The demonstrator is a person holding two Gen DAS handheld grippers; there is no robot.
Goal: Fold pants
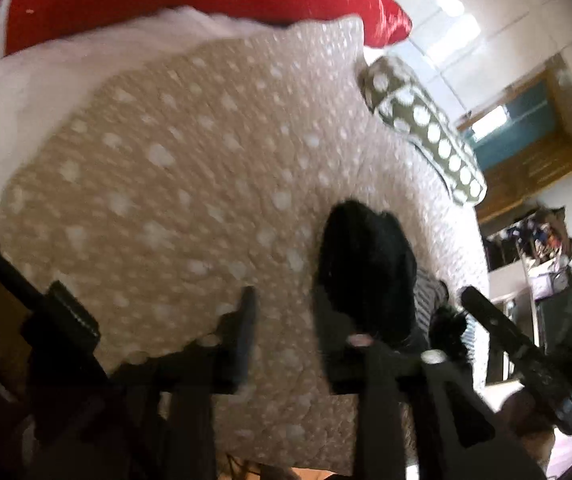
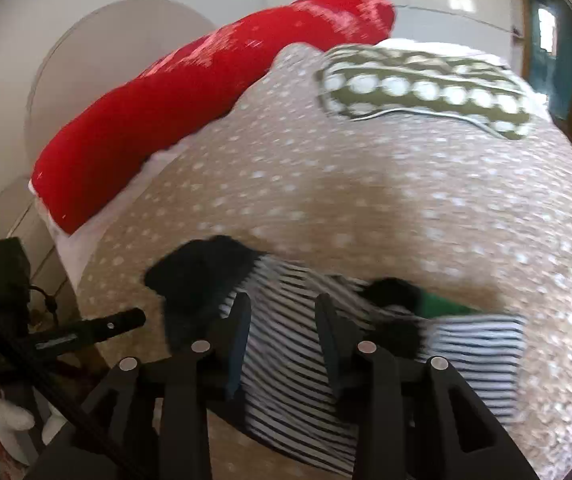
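Two fingers of your left gripper (image 1: 286,328) stand wide apart in the left wrist view, with only the beige dotted bedspread (image 1: 174,168) between them. The black end of the pants (image 1: 366,272) lies just beside the right finger, not held. In the right wrist view, your right gripper (image 2: 282,328) is also wide, and hovers over the striped pants (image 2: 286,360) near the bed's front edge. I think you risk pinching the bedspread together with the cloth if you close too low, and the blur makes the aim uncertain.
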